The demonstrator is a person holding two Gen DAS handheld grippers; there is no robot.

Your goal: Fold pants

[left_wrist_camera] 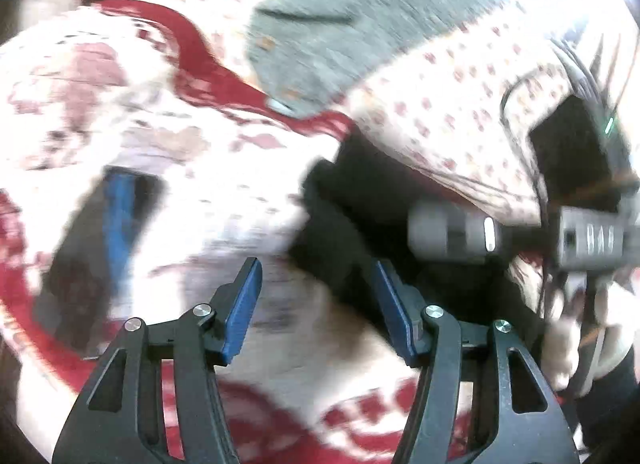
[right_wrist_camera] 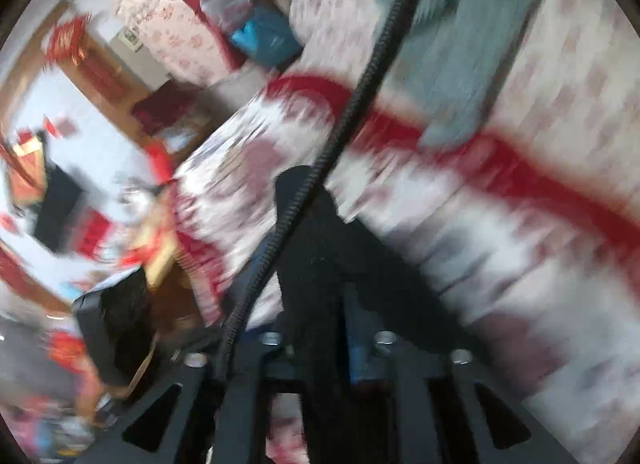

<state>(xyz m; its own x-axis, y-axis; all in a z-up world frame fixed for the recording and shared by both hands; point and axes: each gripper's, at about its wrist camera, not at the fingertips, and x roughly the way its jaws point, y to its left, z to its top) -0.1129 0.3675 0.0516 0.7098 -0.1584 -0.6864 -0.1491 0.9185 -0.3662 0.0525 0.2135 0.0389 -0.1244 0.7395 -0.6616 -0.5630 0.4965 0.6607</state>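
Observation:
Black pants (left_wrist_camera: pixel 340 215) hang or lie bunched over a bed with a white and red floral cover (left_wrist_camera: pixel 120 103). In the left wrist view my left gripper (left_wrist_camera: pixel 316 296) is open and empty, its blue pads (left_wrist_camera: pixel 242 308) just below and beside the black cloth. The other gripper's body (left_wrist_camera: pixel 520 232) shows at the right of that view. In the right wrist view my right gripper (right_wrist_camera: pixel 332 324) is shut on the black pants (right_wrist_camera: pixel 320 232), which rise from between the fingers. Both views are blurred by motion.
A folded grey garment (left_wrist_camera: pixel 352 23) lies on the bed further back, also in the right wrist view (right_wrist_camera: pixel 460 43). A black ribbed cable (right_wrist_camera: pixel 352 103) crosses the right wrist view. A cluttered room with red decorations (right_wrist_camera: pixel 80 143) lies beyond the bed's edge at left.

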